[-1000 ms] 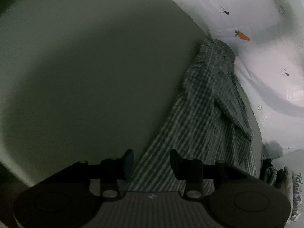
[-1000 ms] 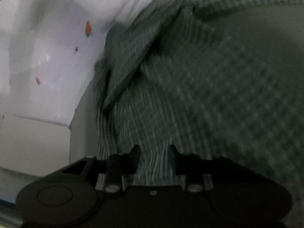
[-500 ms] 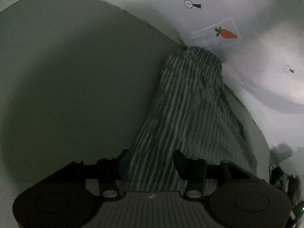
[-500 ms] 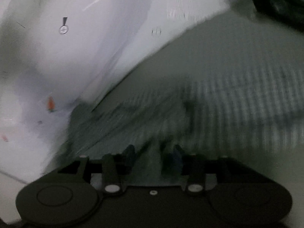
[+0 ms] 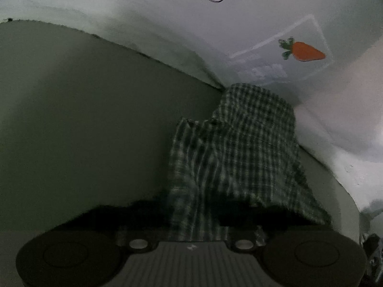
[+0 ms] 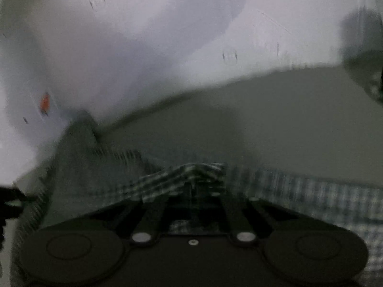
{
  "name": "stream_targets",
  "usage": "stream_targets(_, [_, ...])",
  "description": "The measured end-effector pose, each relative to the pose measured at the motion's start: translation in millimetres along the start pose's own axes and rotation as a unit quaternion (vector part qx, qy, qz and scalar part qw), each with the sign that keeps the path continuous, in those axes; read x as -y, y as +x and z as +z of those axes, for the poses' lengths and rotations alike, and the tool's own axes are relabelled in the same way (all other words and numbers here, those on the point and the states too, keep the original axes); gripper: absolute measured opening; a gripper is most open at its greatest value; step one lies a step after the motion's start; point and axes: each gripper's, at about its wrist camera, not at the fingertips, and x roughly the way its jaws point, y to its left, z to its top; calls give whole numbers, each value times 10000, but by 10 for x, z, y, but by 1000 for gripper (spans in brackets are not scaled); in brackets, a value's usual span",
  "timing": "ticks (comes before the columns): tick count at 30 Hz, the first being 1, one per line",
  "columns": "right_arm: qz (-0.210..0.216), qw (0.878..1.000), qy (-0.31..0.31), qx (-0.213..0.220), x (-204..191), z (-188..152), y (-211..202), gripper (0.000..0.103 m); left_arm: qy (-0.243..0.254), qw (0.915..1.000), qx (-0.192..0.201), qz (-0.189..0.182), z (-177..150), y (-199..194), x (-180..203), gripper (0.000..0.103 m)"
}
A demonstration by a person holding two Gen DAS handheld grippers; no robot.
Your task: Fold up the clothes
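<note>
Checked garment (image 5: 241,157) lengthwise away from jaws

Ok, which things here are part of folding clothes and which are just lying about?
In the job:
checked garment
left gripper
right gripper

Lying about:
white carrot-print sheet
grey-green surface
dark crumpled item at the far right

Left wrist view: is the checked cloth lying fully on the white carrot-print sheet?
No. The checked cloth lies mostly on the grey-green surface, only its far end reaching the white sheet.
</note>
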Motion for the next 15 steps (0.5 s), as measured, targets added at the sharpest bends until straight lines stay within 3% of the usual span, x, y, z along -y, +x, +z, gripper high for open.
stream_targets(2, [-24, 9993, -31, 384, 23, 92, -179, 3, 13, 9997, 229, 130, -30, -33, 13, 1])
stream_targets(5, [-697, 9936, -445, 765, 71, 189, -343, 3, -40, 9979, 570, 303, -60, -91, 6, 1])
stream_targets(8, [-1206, 9901, -553, 458, 302, 128, -227, 3, -163, 9975, 596, 337, -44, -95, -35, 1])
stream_targets(11, [-1311, 9913, -8, -126, 573, -25, -2, 6, -67, 9973, 598, 429, -38, -107, 0, 5])
stream_targets(12, [-1345, 9905, 165, -221, 626, -53, 30, 14, -36, 9971, 599, 459, -36, -110, 11, 8])
stream_targets(15, [-1350, 9886, 653, -113, 741, -73, -4, 37, 60, 9967, 601, 550, -31, -122, 46, 32])
